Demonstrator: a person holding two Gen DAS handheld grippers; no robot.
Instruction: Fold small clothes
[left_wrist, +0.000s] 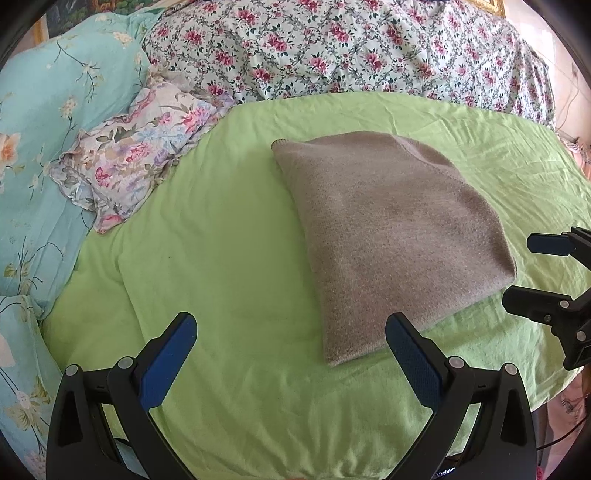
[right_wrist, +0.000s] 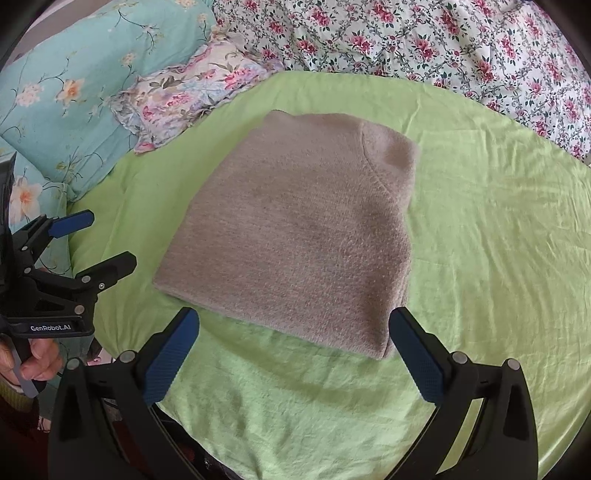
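At the bottom of the left wrist view, the left claw (left_wrist: 291, 332) is seen released, its two blue-padded fingers (left_wrist: 168, 363) spread wide above the green sheet (left_wrist: 221, 240), with nothing held between them. The near left corner of the folded sweater (left_wrist: 388, 236) lies just beyond its right finger; whether the two touch cannot be told. In the right wrist view, the right claw (right_wrist: 293, 326) is likewise seen released and empty, its fingers (right_wrist: 171, 362) splayed on either side of the sweater's near edge. In that same view the left claw is seen at the left edge, gripped by a hand (right_wrist: 35, 360) of which only the fingers are shown; the lettering "GenRobot.AI" is carried on its black body. In the left wrist view the right claw appears at the right edge, just beside the sweater's near right corner.

The sweater, a fuzzy grey-brown knit, is laid folded into a compact, roughly rectangular bundle on the green sheet, about the middle of the bed. A curved seam and a rounded fold are seen at its far right corner.

Beyond the sweater, to the left, a small floral pillow (left_wrist: 136, 147) is rested against a large turquoise pillow (left_wrist: 55, 110) printed with pale blossoms. Furthest back, a white quilt (left_wrist: 351, 48) patterned with pink flowers is bunched across the head of the bed.
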